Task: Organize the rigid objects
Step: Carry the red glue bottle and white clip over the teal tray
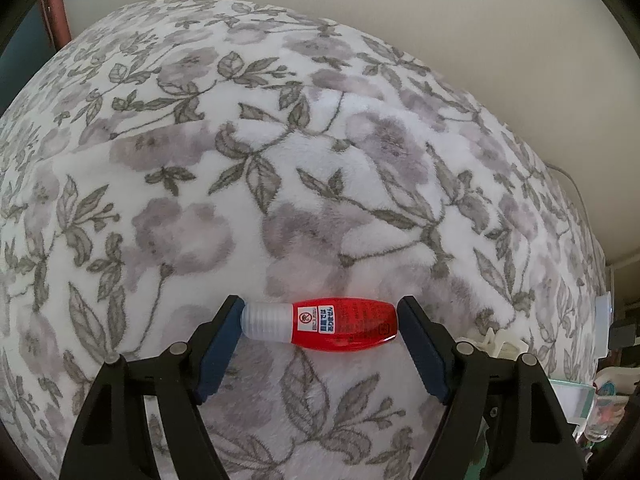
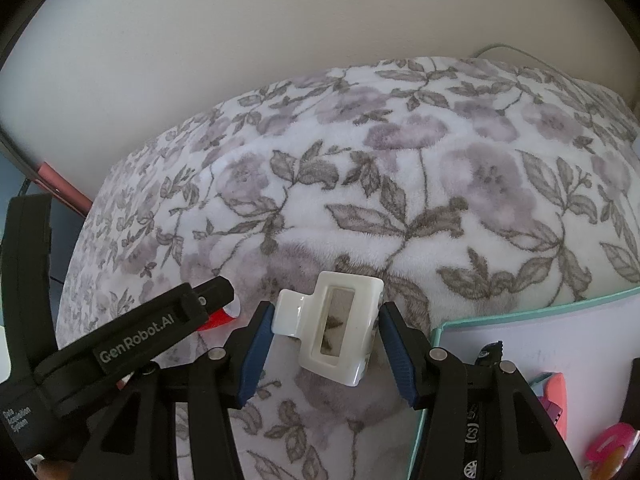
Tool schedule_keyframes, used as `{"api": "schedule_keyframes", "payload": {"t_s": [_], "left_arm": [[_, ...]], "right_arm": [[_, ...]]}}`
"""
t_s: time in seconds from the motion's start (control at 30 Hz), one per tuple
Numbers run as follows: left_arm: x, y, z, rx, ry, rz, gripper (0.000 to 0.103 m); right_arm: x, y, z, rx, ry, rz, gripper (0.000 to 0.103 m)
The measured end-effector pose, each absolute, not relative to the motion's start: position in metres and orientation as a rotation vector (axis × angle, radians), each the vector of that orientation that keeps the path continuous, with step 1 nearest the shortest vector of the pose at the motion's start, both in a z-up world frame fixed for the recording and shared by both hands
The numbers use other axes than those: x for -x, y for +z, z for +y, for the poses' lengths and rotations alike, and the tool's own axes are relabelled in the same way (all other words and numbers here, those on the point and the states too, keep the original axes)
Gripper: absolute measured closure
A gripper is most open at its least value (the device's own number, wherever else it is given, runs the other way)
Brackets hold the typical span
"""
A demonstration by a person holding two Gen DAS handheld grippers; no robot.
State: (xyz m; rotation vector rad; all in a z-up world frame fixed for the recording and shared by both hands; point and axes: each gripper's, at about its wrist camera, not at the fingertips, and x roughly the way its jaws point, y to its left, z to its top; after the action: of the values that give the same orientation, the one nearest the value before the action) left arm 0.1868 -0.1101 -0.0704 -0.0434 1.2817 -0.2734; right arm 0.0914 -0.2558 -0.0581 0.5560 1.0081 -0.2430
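You pinch the red bottle (image 1: pixel 334 322) end to end in your left gripper (image 1: pixel 320 322) and the white hair clip (image 2: pixel 334 330) in your right gripper (image 2: pixel 326 330), both lying on the floral blanket (image 1: pixel 280 160), ready for the teal-rimmed box (image 2: pixel 520 312) nearby.

Black tool (image 1: pixel 320 320) frames; blue ribbed pads (image 2: pixel 256 350); silver pins; white "GenRobot.AI" lettering

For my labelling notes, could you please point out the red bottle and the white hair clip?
red bottle (image 1: pixel 344 322), left wrist view, on its red body.
white hair clip (image 2: pixel 320 320), right wrist view, on its frame's left bar.
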Motion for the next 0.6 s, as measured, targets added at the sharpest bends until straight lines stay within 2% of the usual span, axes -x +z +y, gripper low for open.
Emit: {"api": "schedule_keyframes", "payload": {"t_s": [0.6], "left_arm": [[-0.180, -0.040, -0.097, 0.069, -0.243, 1.232, 0.024]], "right_arm": [[-0.081, -0.037, -0.252, -0.542, -0.235, 0.989, 0.046]]}}
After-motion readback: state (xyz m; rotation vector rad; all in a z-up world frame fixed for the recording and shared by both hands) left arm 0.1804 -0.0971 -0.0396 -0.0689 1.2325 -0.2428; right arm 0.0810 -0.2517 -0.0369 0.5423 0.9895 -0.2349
